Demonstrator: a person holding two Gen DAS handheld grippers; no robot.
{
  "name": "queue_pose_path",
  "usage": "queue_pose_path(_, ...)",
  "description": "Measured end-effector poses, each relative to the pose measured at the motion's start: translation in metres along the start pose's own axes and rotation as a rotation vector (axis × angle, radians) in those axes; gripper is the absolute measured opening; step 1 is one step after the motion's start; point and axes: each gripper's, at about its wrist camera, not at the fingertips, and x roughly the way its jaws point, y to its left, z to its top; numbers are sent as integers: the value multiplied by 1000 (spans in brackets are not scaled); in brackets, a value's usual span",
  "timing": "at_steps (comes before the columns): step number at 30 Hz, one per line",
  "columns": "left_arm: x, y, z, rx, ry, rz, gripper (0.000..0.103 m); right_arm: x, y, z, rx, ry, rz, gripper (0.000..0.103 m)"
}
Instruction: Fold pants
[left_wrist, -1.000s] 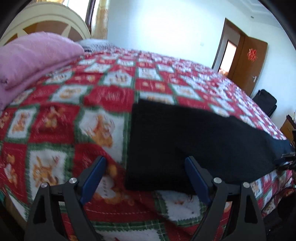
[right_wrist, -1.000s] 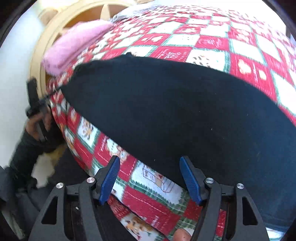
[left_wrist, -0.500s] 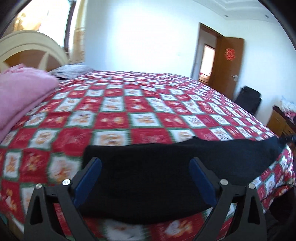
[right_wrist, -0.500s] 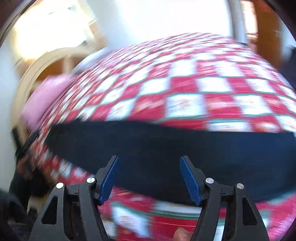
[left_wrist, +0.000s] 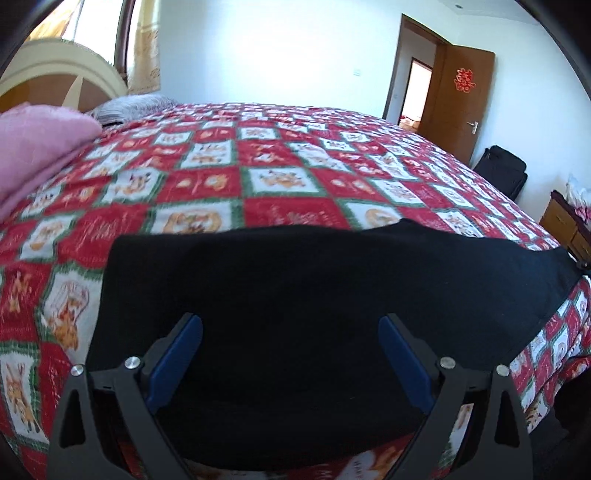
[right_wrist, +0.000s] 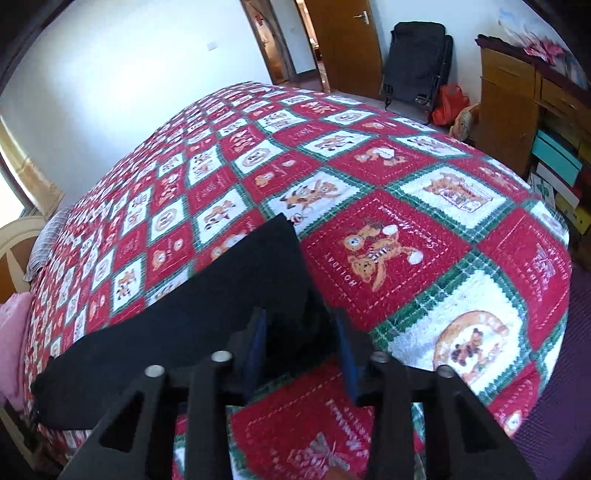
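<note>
Left gripper gapes wide over black pants; right gripper half-closed around their end.

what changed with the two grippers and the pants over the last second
The right gripper swung to the black pants end and narrowed around the fabric there. The left gripper shifted over the other end, wide open. The pants stayed flat on the quilt.

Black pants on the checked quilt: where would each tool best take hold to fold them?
The long black fabric pants lie flat along the near edge of the red-and-white checked quilt. Probably grip the two end corners, coming low from the near bedside: the right tool already straddles one end, while the left tool hangs open.
</note>
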Motion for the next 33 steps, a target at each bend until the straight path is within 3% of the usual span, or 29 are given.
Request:
queue_pose_path(3,-3,0,-4,20,-6,-4,99,-9,-1,-2,17,-24,25,12)
queue_pose_path(12,-12,-8,-6,105,-39,69,99,-11,-2,-6,12,-29,13,13)
queue_pose_path(14,-25,1,-3,105,-72,111,99,-17,4,-7,4,-49,-18,19)
queue_pose_path(16,-33,17,3,84,-91,143,99,-23,12,-6,-14,-80,-22,35)
queue_pose_path(18,-34,38,11,39,-84,169,99,-27,26,-6,-39,-111,-17,44)
queue_pose_path(23,-17,88,28,-146,-45,85,97,-27,78,-9,-160,-156,30,45)
queue_pose_path(25,-6,97,30,-189,-29,32,82,-23,96,-13,-194,-147,56,45)
queue_pose_path(29,16,100,30,-238,16,-18,76,-8,124,-22,-232,-109,96,46)
queue_pose_path(32,18,89,31,-193,23,-1,75,4,141,-32,-255,-85,114,46)
queue_pose_path(33,17,85,31,-173,23,10,67,7,146,-35,-263,-78,119,46)
